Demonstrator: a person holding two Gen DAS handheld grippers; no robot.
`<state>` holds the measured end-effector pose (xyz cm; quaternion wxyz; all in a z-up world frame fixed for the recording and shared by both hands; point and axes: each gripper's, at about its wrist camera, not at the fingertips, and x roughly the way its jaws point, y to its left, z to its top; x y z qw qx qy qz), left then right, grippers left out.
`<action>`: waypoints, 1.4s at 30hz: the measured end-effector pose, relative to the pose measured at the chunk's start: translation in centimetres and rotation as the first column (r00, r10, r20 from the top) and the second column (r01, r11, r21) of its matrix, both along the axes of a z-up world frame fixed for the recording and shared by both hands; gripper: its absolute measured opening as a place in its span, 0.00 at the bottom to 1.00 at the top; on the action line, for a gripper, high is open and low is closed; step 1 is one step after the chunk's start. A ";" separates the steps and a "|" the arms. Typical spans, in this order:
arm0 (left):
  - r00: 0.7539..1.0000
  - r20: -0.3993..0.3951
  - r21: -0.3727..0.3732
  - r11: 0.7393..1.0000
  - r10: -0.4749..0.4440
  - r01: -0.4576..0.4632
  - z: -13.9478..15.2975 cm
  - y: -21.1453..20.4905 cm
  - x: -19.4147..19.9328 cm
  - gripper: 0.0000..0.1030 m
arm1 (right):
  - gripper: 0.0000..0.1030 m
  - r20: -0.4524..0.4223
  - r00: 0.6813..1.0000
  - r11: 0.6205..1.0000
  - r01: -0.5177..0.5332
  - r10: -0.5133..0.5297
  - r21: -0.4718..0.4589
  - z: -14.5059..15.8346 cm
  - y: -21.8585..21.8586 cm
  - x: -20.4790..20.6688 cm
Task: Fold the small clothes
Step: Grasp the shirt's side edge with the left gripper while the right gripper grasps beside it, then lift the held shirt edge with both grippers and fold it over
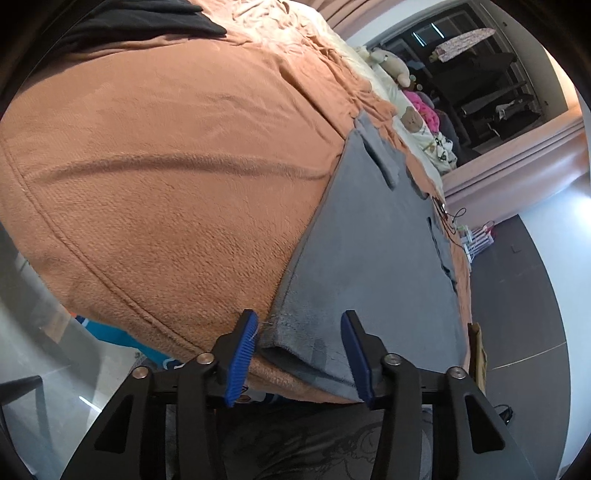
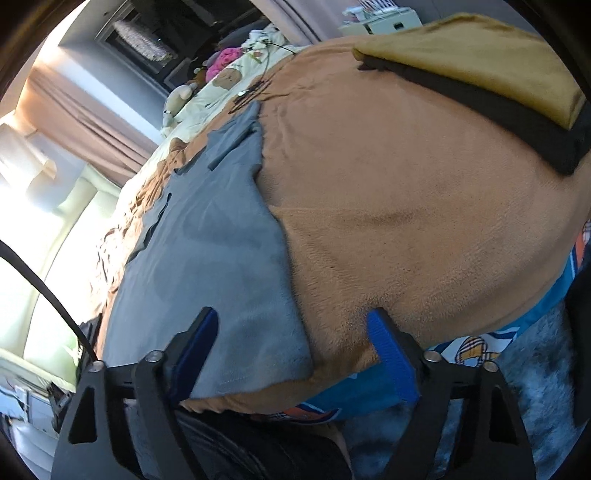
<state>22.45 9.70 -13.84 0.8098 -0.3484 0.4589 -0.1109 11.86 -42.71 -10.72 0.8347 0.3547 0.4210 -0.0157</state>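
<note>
A grey garment (image 1: 369, 251) lies spread flat on an orange blanket (image 1: 166, 177) that covers a bed. In the left wrist view my left gripper (image 1: 299, 317) is at the bed's near edge. One near corner of the garment lies between its blue pads (image 1: 242, 354), which stand apart from the cloth. In the right wrist view the grey garment (image 2: 207, 251) runs away from me. Its other near corner lies between the pads of my right gripper (image 2: 293, 314), whose jaws are wide and grip nothing.
A black cloth (image 1: 147, 22) lies at the blanket's far side. A mustard cloth on a black one (image 2: 480, 66) sits at the far right. Soft toys (image 1: 391, 62), a pink bundle (image 2: 221, 59) and a cable (image 1: 448, 218) lie near the head. A blue patterned sheet (image 2: 480, 343) hangs below.
</note>
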 end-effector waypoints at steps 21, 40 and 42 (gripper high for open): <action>0.997 -0.049 -0.039 0.998 0.053 -0.055 -1.2 0.7 0.1 0.12 | 0.35 0.082 0.997 0.946 -0.015 -0.012 0.323 -3.4 -1.6 -1.4; 0.986 0.127 -0.200 0.976 0.109 -0.082 5.9 1.3 -1.5 0.05 | 0.03 0.178 0.982 0.958 0.015 -0.069 0.287 2.1 -0.5 -2.6; 0.984 0.143 -0.208 0.975 0.111 -0.080 6.8 1.3 -1.9 0.05 | 0.02 0.207 0.976 0.957 0.011 -0.074 0.288 3.0 -0.4 -3.1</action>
